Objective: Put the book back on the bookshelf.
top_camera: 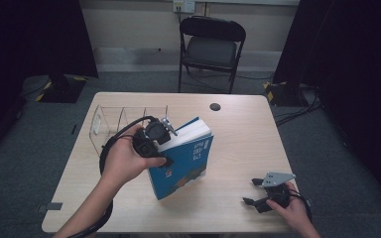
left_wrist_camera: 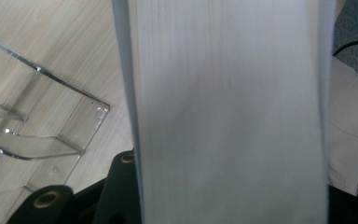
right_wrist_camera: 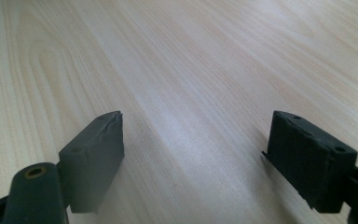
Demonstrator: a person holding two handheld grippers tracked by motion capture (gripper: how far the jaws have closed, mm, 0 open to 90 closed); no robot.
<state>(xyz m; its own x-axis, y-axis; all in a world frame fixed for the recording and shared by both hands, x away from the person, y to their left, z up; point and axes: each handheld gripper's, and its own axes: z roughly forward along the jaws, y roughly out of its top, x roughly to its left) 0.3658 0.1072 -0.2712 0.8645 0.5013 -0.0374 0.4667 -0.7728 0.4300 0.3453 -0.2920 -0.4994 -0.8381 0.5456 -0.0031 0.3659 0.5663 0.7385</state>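
The left gripper (top_camera: pixel 164 147) is clamped on a blue book (top_camera: pixel 186 161), holding it tilted with its lower corner on or just above the tabletop (top_camera: pixel 238 129). The clear rack (top_camera: pixel 110 124) just behind this gripper looks empty, so filing the book there, likely the goal, remains undone. The right gripper (top_camera: pixel 252 192) rests wide, holding nothing.
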